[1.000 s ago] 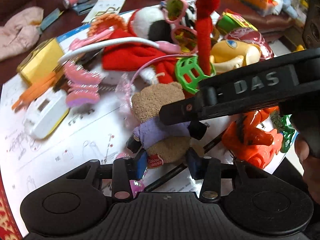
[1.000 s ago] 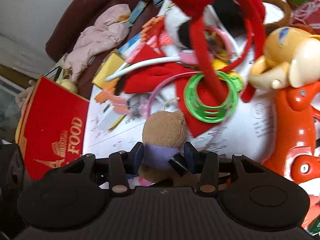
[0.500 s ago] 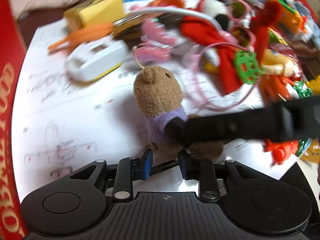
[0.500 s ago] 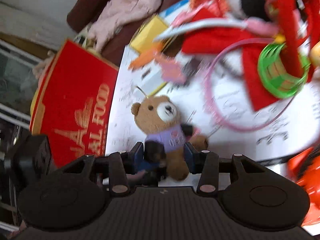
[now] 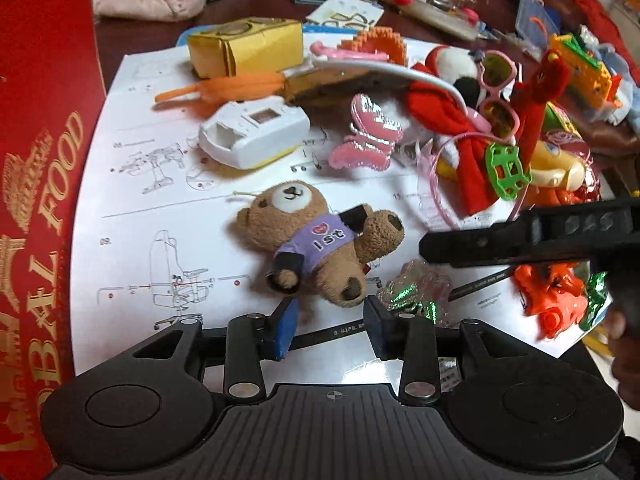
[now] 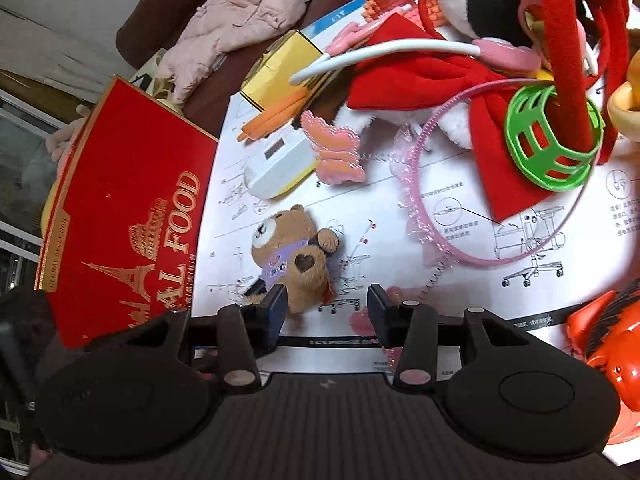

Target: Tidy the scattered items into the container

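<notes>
Left wrist view: left gripper (image 5: 328, 326) jaws opening, empty, above teddy bear (image 5: 316, 240) mid-desk; right gripper (image 6: 326, 312) jaws apart, empty. Straddle purple torso, clamp, carry to red box (image 6: 128, 208) at desk's left edge.

Pretty sure this is my living room at home, not any kind of workspace. The dark wood table (image 5: 132, 36) is buried in kid stuff: a teddy bear (image 5: 316, 236), heart-shaped sunglasses (image 5: 496, 92), a pink headband (image 6: 480, 216), an orange plastic toy (image 5: 552, 296). There's a pink padded jacket (image 6: 236, 28) dumped next to a brown leather sofa (image 6: 160, 4), plus a red gift box (image 6: 124, 208) and chair assembly instructions (image 5: 172, 208) spread underneath everything.
</notes>
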The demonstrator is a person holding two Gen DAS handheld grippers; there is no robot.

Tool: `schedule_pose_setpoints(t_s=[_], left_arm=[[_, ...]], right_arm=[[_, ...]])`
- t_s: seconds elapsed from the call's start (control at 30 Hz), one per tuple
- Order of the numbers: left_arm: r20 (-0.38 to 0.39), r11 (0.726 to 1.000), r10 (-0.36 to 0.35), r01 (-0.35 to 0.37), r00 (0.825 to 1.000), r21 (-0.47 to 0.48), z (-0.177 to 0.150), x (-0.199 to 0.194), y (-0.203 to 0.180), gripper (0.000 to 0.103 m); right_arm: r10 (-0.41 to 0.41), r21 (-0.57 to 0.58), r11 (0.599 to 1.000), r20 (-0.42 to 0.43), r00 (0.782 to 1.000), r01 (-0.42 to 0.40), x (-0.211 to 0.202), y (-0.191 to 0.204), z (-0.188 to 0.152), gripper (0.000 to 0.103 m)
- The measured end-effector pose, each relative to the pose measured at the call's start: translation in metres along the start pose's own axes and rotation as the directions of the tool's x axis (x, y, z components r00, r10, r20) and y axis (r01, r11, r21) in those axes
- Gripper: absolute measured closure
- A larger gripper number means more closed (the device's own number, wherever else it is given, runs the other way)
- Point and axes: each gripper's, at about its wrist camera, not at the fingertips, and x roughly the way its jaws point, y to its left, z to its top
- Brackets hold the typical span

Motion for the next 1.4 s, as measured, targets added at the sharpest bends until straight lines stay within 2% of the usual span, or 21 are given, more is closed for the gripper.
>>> schedule_pose_setpoints(t_s=[0.13, 0.23, 0.3, 0.33, 0.37, 0.4, 0.57, 0.73, 0.97, 1.1, 1.17, 1.3, 1.33, 1.4], left_arm=[[0.023, 1.000, 0.016, -0.016, 1.000, 0.002, 0.013, -0.006, -0.006, 0.052], [0.054, 1.000, -0.002, 0.002, 0.999, -0.006, 0.023, -0.012, -0.010, 0.059], [0.063, 1.000, 0.019, -0.020, 0.998, 0.022, 0.026, -0.012, -0.014, 0.062], [0.055, 0.999, 0.034, -0.036, 0.998, 0.040, 0.026, -0.008, -0.017, 0.066], [0.032, 0.996, 0.058, -0.060, 0.998, 0.060, 0.024, -0.003, -0.019, 0.077], [0.009, 0.995, 0.069, -0.070, 0.998, 0.071, 0.021, 0.004, -0.018, 0.080], [-0.066, 0.997, 0.064, -0.060, 0.996, 0.054, 0.002, 0.022, -0.010, 0.080], [-0.070, 0.999, 0.040, -0.039, 0.997, 0.027, -0.003, 0.026, -0.001, 0.080], [-0.082, 1.000, 0.009, -0.009, 0.997, 0.003, -0.008, 0.032, 0.004, 0.080], [-0.090, 1.000, 0.002, -0.003, 0.996, -0.005, -0.012, 0.036, 0.006, 0.073], [-0.084, 1.000, 0.003, -0.003, 0.996, -0.001, -0.013, 0.036, 0.005, 0.070], [-0.073, 1.000, 0.007, -0.005, 0.997, 0.025, -0.013, 0.037, 0.001, 0.070], [-0.071, 1.000, 0.007, -0.005, 0.997, 0.026, -0.012, 0.038, 0.001, 0.071], [-0.066, 0.999, 0.016, -0.013, 0.998, 0.039, -0.011, 0.039, -0.002, 0.081]], right_arm=[[-0.010, -0.010, 1.000, 0.001, 1.000, 0.010, 0.002, 0.003, -0.001, 0.053], [-0.028, -0.043, 0.999, 0.026, 0.999, 0.029, -0.003, 0.007, -0.002, 0.053], [-0.032, -0.046, 0.998, 0.037, 0.999, 0.033, -0.006, 0.006, 0.000, 0.054], [-0.032, -0.044, 0.998, 0.042, 0.999, 0.034, -0.006, 0.006, 0.001, 0.055], [-0.033, -0.043, 0.998, 0.046, 0.998, 0.035, -0.007, 0.006, 0.001, 0.056], [-0.033, -0.044, 0.998, 0.048, 0.998, 0.036, -0.006, 0.007, 0.002, 0.058], [-0.023, -0.068, 0.997, 0.044, 0.999, 0.026, -0.004, 0.015, 0.006, 0.058], [-0.015, -0.112, 0.994, 0.031, 0.999, 0.018, 0.003, 0.031, 0.011, 0.058], [-0.013, -0.168, 0.986, -0.035, 0.999, 0.007, 0.023, 0.049, 0.008, 0.058], [-0.056, -0.193, 0.980, -0.078, 0.995, 0.040, 0.037, 0.049, 0.003, 0.058], [-0.079, -0.201, 0.978, -0.099, 0.992, 0.058, 0.041, 0.044, -0.002, 0.060], [-0.111, -0.193, 0.977, -0.113, 0.987, 0.088, 0.045, 0.028, -0.011, 0.076], [-0.116, -0.186, 0.978, -0.113, 0.987, 0.093, 0.045, 0.024, -0.012, 0.076], [-0.109, -0.169, 0.982, -0.112, 0.988, 0.089, 0.043, 0.018, -0.012, 0.076]])
